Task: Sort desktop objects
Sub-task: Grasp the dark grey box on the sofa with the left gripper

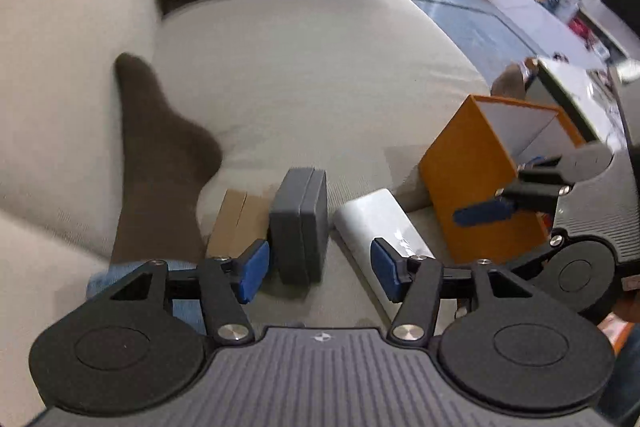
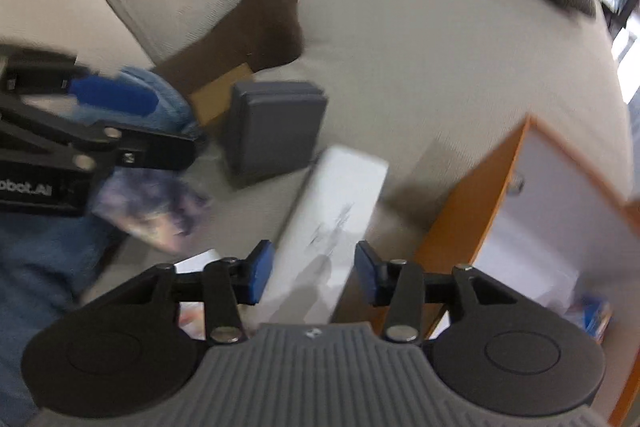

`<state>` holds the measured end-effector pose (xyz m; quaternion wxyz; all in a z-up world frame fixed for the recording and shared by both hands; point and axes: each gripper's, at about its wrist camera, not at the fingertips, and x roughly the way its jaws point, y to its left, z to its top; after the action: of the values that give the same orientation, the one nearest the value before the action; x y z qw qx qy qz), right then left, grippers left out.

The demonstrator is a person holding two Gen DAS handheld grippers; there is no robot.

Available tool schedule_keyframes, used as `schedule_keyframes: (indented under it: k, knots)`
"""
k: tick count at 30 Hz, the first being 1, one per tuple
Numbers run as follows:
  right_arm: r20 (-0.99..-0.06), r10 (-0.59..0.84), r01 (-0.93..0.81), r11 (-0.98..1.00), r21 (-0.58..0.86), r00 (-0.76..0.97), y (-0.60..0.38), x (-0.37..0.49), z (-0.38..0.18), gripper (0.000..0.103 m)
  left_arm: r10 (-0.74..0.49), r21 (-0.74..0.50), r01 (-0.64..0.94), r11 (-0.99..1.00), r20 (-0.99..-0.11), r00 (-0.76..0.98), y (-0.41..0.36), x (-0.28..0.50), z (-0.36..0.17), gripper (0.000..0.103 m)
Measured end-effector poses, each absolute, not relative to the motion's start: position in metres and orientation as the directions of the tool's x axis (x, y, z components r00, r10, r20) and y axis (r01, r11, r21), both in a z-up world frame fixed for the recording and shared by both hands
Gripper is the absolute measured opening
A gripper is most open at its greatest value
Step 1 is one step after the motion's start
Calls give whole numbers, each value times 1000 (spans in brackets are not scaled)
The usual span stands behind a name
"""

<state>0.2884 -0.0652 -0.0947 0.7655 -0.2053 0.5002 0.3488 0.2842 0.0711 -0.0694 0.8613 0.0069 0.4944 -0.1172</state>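
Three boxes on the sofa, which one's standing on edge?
The dark grey case, in the middle. It stands upright on a narrow edge, while the white box lies flat on one side and the cardboard box sits on its other side.

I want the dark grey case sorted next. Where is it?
The dark grey case stands on edge on the sofa, just ahead of the open left gripper, between the brown cardboard piece and the white box.
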Motion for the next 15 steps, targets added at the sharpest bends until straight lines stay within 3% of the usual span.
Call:
schedule_keyframes:
  k: [3,15]
  knots:
    - [-925,282,-748,664,-4,255,-51,301,-100,63,-200,-97,234,968,-857,474,70,304,-79,68]
    - [-961,212,-810,586,-19,176,-22,310,-118,58,-249,-141,279,950,-882,401,69,345,-108,69]
